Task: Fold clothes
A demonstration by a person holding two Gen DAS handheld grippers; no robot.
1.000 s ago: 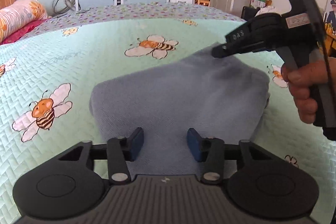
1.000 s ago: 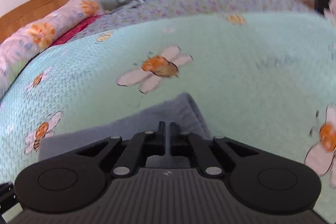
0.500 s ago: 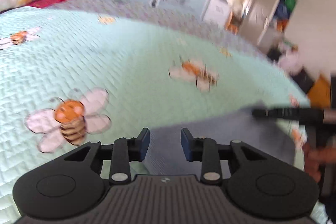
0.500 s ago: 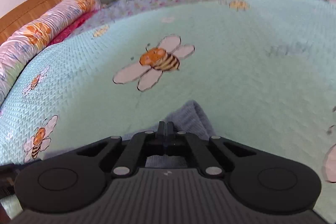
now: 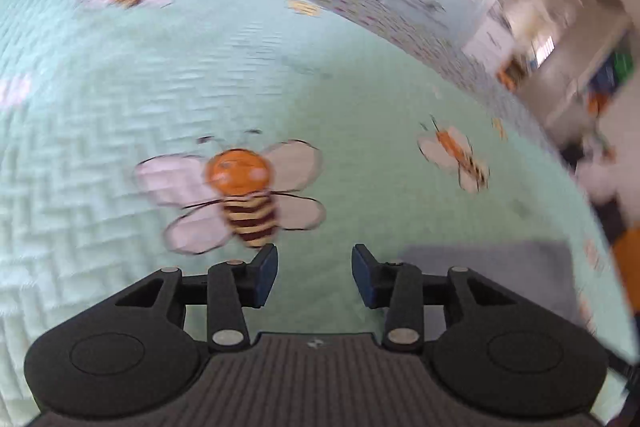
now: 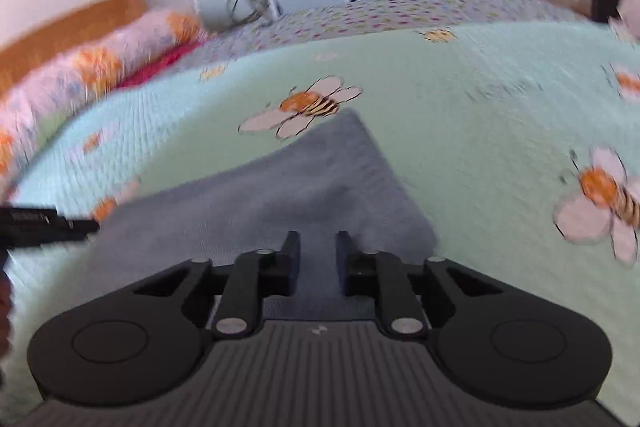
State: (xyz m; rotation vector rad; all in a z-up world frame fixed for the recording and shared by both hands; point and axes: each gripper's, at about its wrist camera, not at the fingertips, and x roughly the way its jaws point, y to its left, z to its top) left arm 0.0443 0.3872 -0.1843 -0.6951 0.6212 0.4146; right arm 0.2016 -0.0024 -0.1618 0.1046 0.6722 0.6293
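Fingers (image 6: 292, 247) opening over blue garment (image 6: 280, 195) — none gripped

so the bed (image 6: 480, 115) has a mint green quilted cover with cartoon bees printed on it. A folded grey-blue garment (image 6: 280, 195) lies flat on it at the near side, one corner touching a bee. Far left there's a long floral bolster (image 6: 100, 63) by the wooden headboard.
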